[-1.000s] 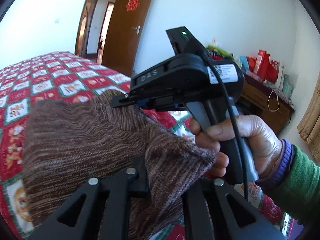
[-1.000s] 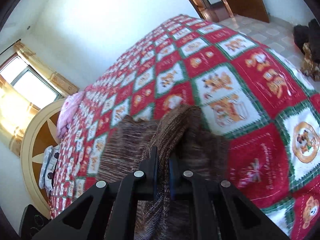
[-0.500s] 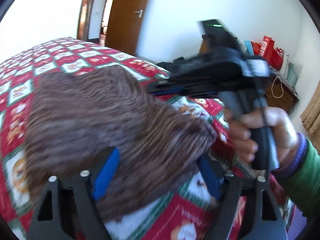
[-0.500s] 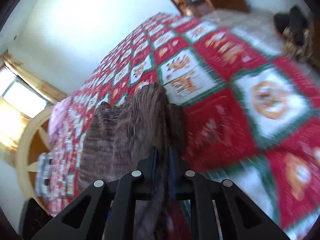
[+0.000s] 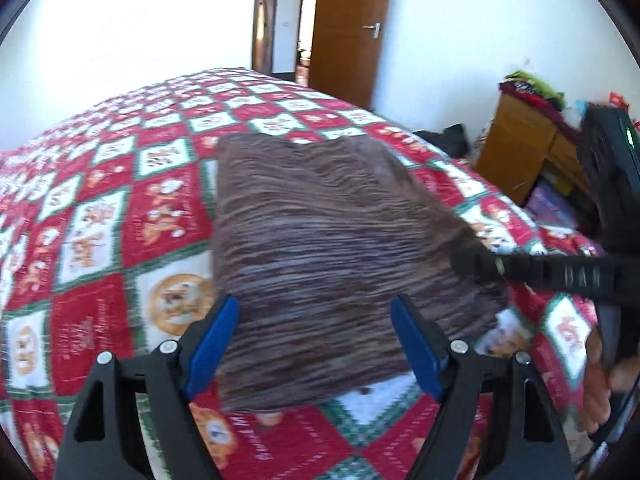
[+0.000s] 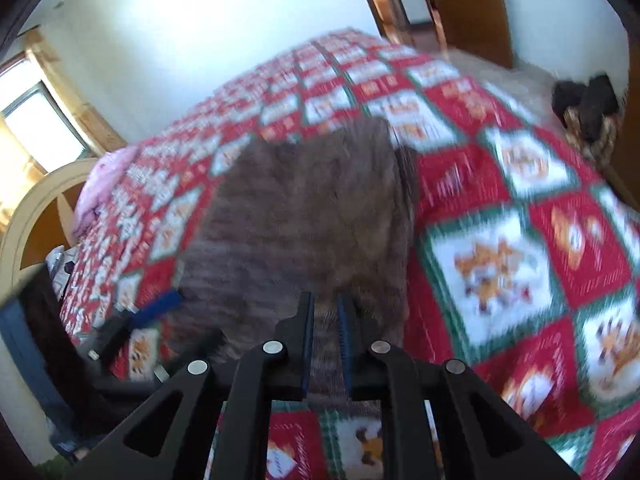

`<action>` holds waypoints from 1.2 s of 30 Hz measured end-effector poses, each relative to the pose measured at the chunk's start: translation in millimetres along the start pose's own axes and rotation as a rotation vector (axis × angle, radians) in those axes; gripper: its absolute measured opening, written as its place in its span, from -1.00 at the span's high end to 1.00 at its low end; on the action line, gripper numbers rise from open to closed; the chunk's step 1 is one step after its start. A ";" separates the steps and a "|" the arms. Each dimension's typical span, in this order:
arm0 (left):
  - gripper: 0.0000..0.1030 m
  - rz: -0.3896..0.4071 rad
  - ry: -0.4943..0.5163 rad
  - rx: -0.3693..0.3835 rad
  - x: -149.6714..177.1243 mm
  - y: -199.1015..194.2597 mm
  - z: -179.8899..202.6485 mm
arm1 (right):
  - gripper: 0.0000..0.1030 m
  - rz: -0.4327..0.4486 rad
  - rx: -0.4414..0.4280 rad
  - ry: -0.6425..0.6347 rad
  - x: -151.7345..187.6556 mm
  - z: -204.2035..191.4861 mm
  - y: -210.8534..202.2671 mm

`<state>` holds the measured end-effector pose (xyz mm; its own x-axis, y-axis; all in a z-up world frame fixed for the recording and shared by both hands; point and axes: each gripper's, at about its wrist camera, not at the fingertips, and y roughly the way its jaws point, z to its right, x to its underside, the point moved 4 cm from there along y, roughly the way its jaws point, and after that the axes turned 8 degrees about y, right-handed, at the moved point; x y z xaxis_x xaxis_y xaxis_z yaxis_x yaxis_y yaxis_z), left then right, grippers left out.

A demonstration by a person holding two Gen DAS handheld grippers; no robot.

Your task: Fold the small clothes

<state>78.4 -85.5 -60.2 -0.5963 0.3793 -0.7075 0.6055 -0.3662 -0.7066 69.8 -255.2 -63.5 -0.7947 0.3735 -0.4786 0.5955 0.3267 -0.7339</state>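
Note:
A brown striped knit garment lies folded flat on the red, white and green quilt. My left gripper is open, its blue pads on either side of the garment's near edge, holding nothing. My right gripper has its jaws nearly closed on the garment's near edge. The right gripper also shows in the left wrist view, at the garment's right corner. The left gripper's blue pad shows in the right wrist view, at the garment's left side.
The quilt covers the whole bed. A wooden door and a wooden cabinet with clutter stand beyond the bed. A round wooden headboard and a pink pillow are at the far end.
The left gripper has opened and let go of the garment. The garment has come down from its lifted state and lies flat on the quilt. The right gripper has kept hold of its edge.

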 end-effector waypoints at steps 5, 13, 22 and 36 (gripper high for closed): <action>-0.58 -0.022 -0.021 -0.026 2.0 6.3 -8.7 | 0.77 -0.037 -0.037 0.079 32.8 18.2 9.5; -0.58 -0.039 -0.071 0.001 1.6 10.4 -26.2 | 0.76 -0.103 -0.034 0.062 43.5 16.3 -15.5; -0.60 0.009 -0.200 -0.032 -53.1 36.0 -62.1 | 0.76 0.093 0.032 -0.025 -61.8 -2.6 -7.7; -0.98 -0.120 -0.259 -0.117 -49.3 105.7 -82.8 | 0.76 0.064 0.142 -0.006 -119.5 17.5 90.7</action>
<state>215.4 -72.5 -99.1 -0.7728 0.1792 -0.6089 0.5701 -0.2256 -0.7900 216.8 -285.4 -81.3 -0.7563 0.3847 -0.5292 0.6229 0.1759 -0.7623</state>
